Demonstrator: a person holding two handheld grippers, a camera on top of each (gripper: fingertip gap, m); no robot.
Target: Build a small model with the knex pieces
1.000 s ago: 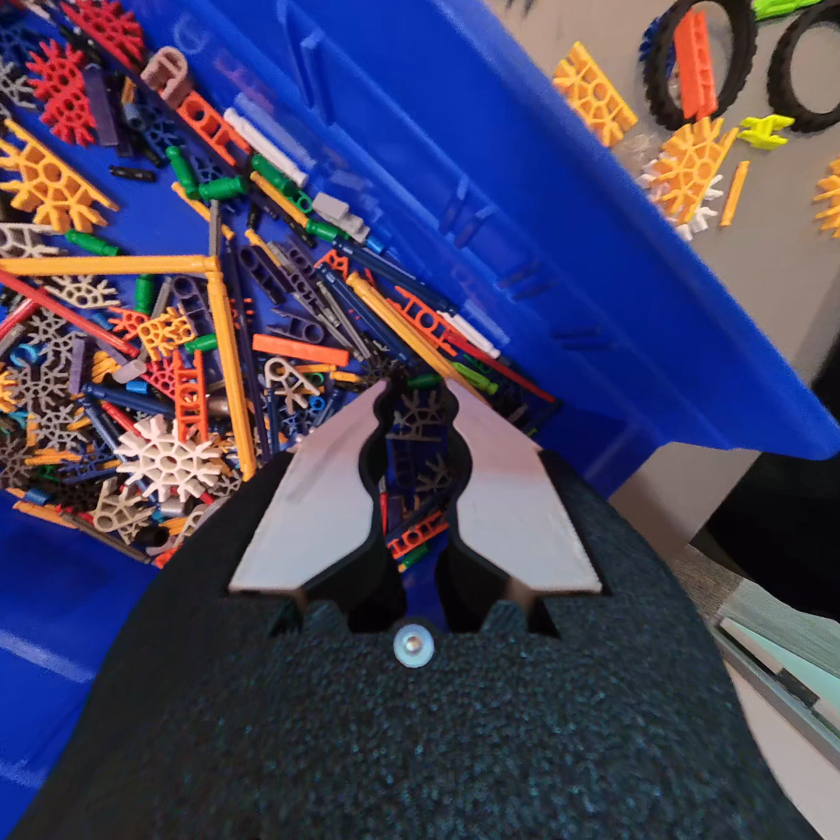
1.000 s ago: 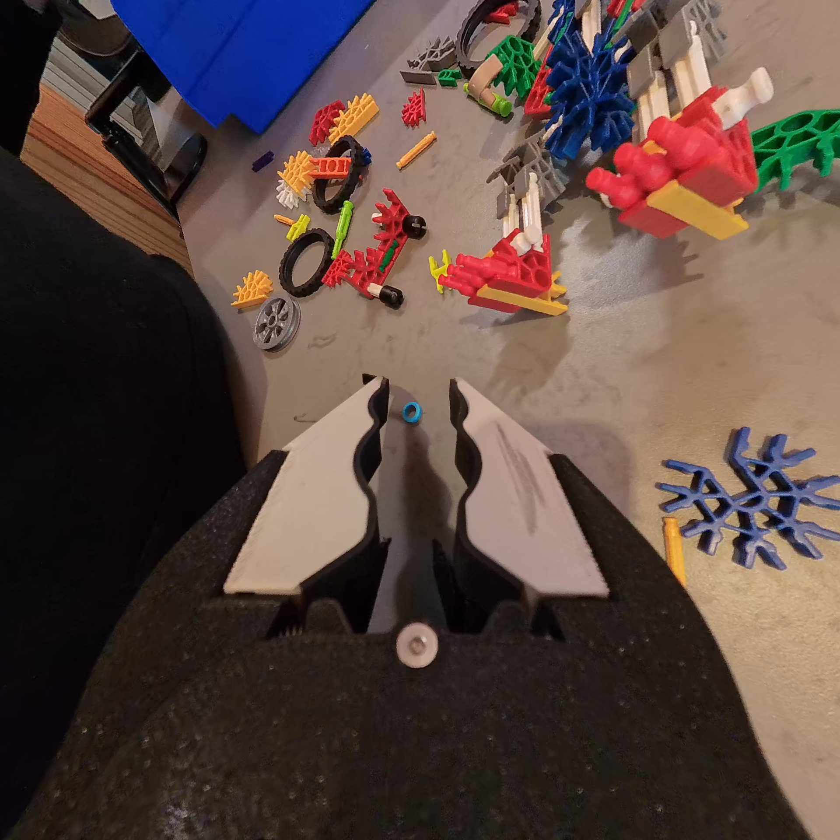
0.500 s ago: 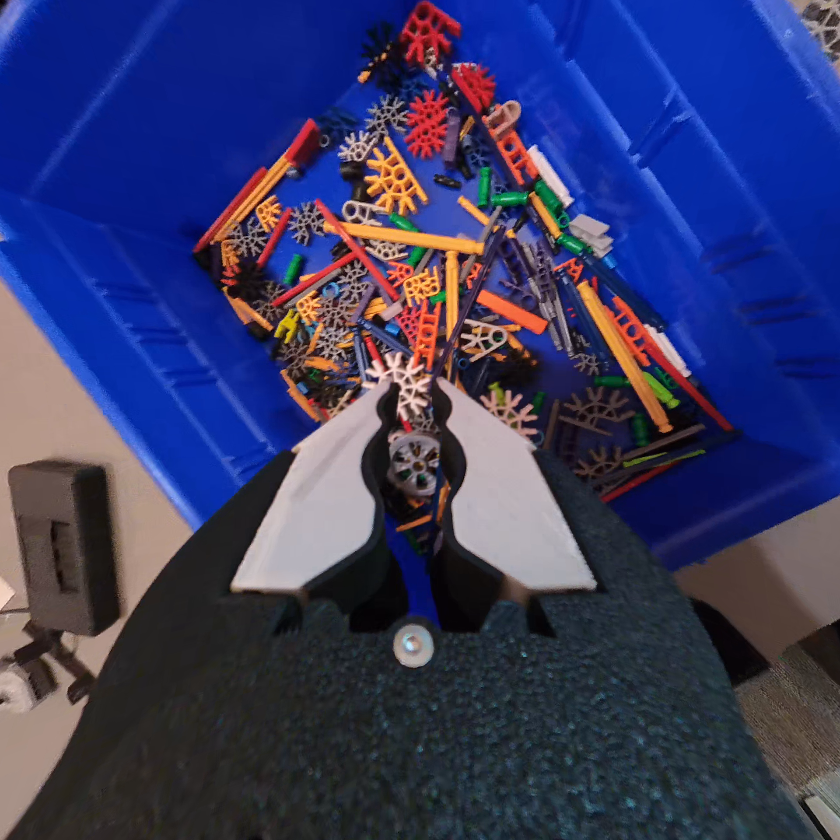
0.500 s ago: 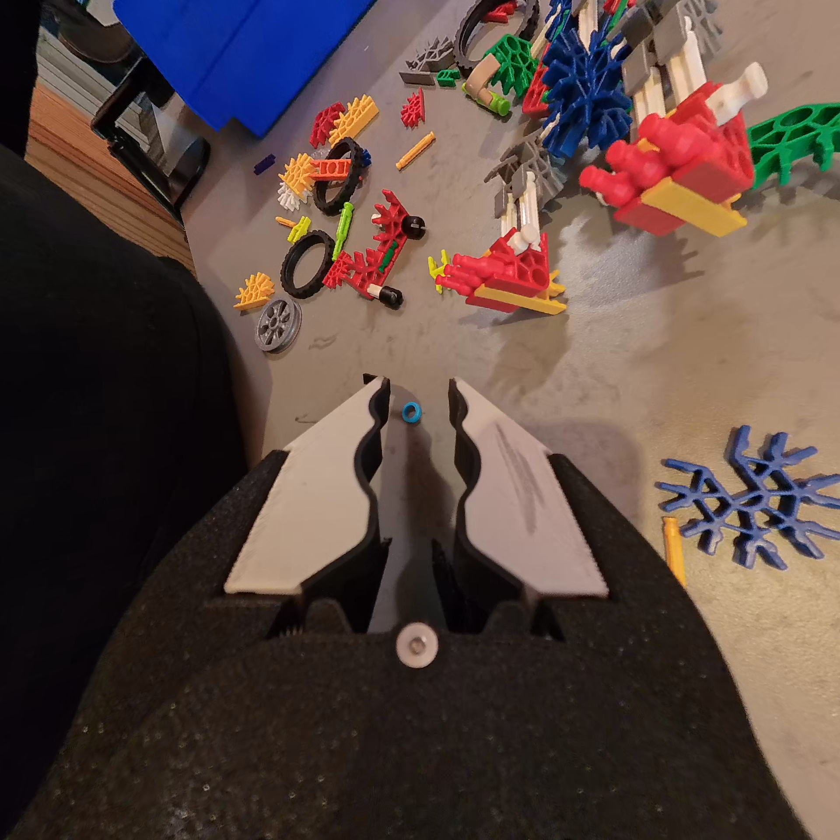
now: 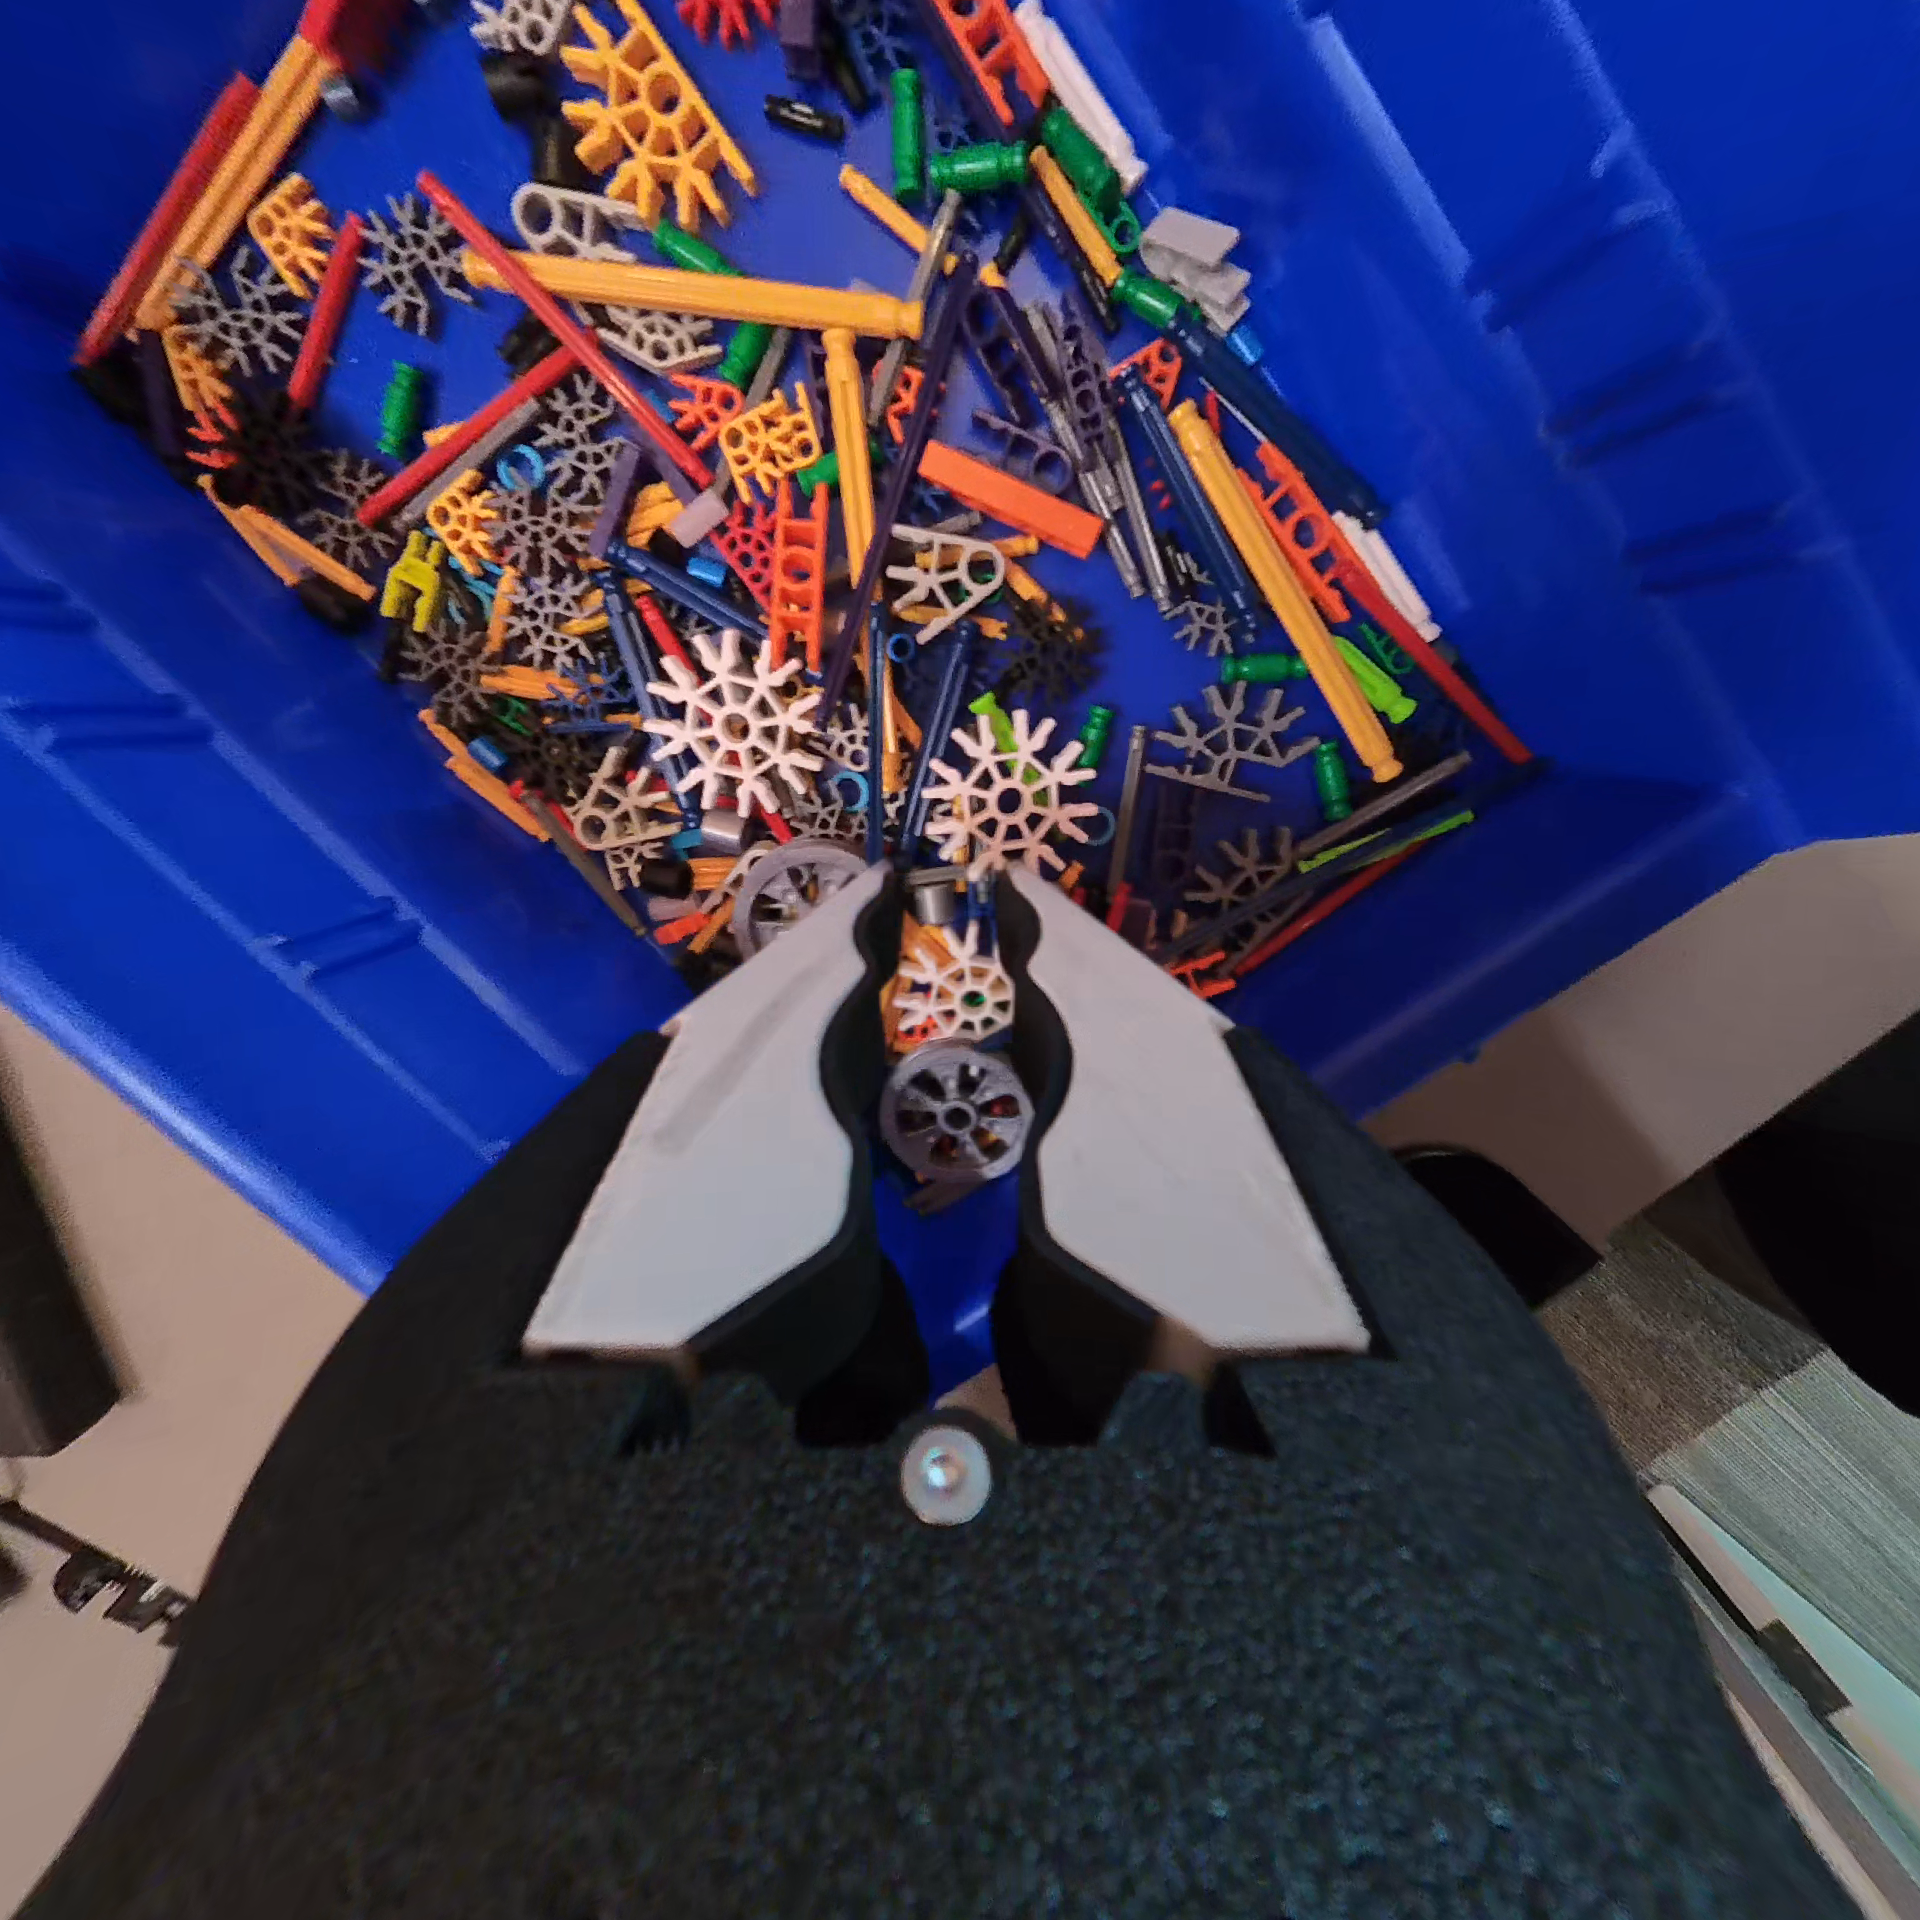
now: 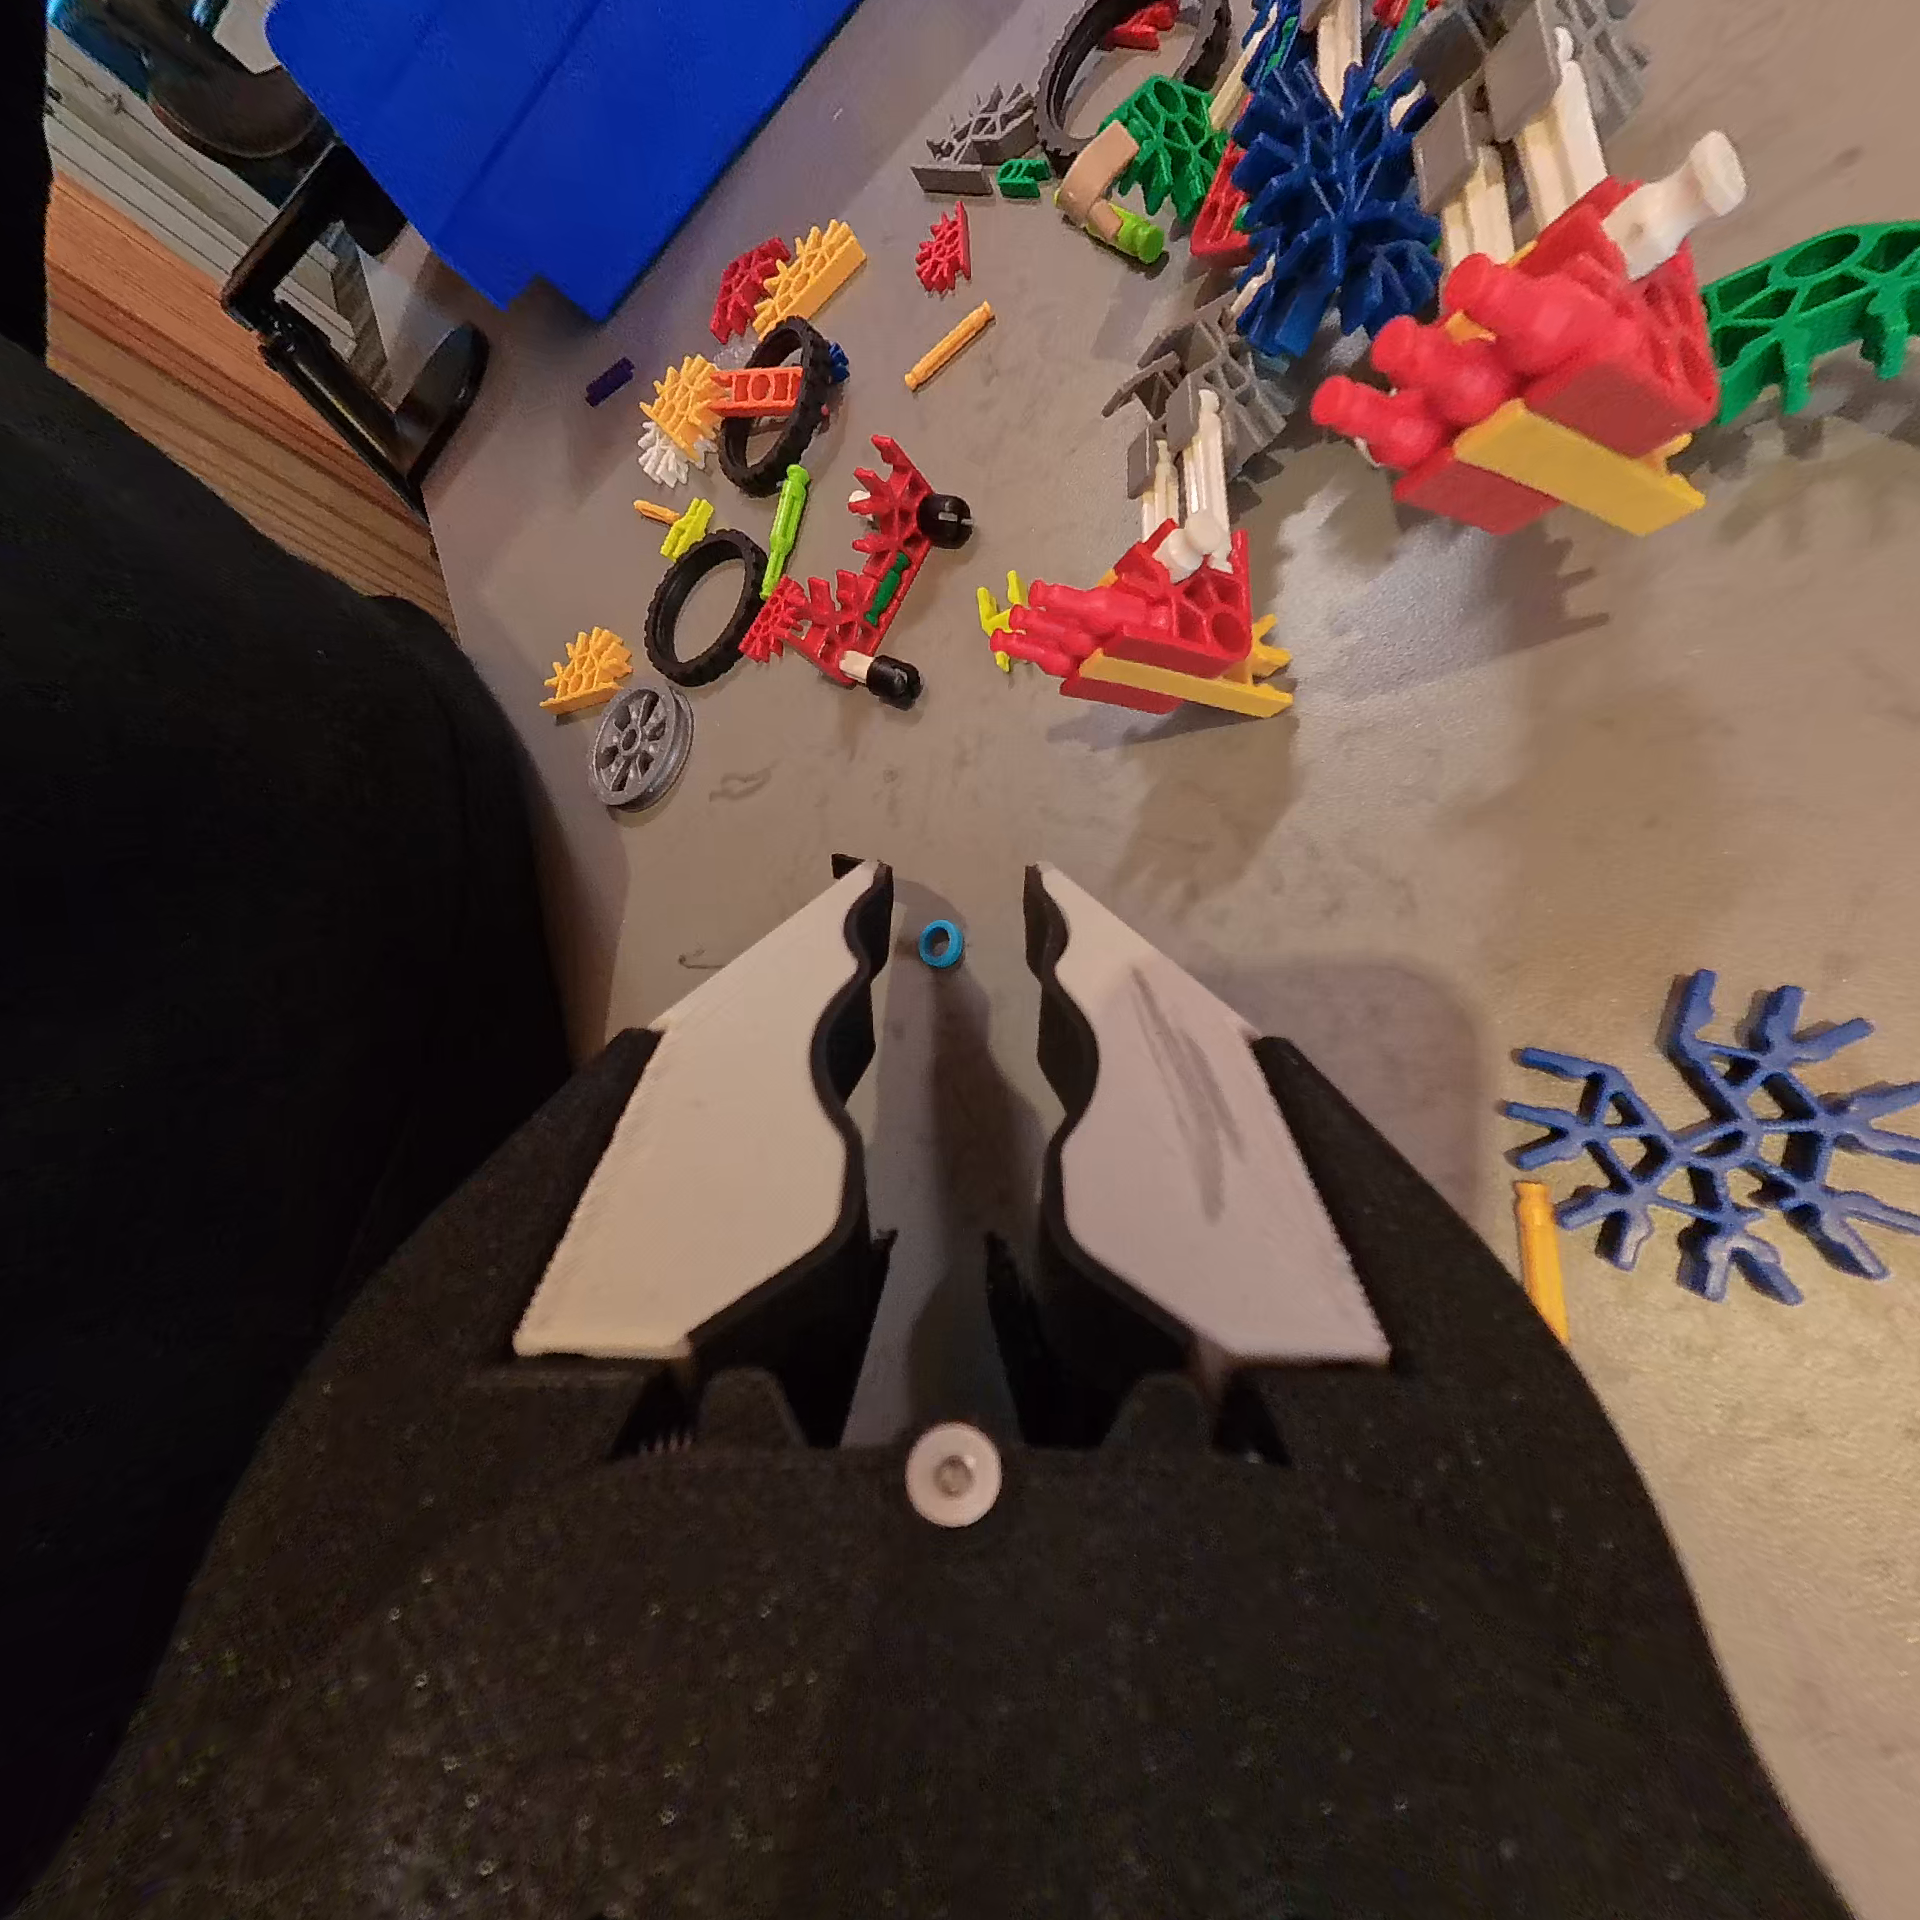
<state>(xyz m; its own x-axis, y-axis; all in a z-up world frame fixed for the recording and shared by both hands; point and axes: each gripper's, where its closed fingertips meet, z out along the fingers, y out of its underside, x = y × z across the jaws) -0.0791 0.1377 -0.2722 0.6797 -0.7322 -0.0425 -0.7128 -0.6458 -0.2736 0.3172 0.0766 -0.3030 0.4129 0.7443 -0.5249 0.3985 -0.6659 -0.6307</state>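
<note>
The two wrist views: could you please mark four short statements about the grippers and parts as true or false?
1. The left gripper hangs over a blue bin of parts. True.
2. A grey wheel shows between the left fingers. True.
3. The right gripper grips a black tyre. False: it is open and empty, with a small blue ring on the table between its fingertips.
4. The blue snowflake lies in the bin. False: on the table.

Warm indoor light, soft shadows, slight motion blur, wide-angle bending at edges.
</note>
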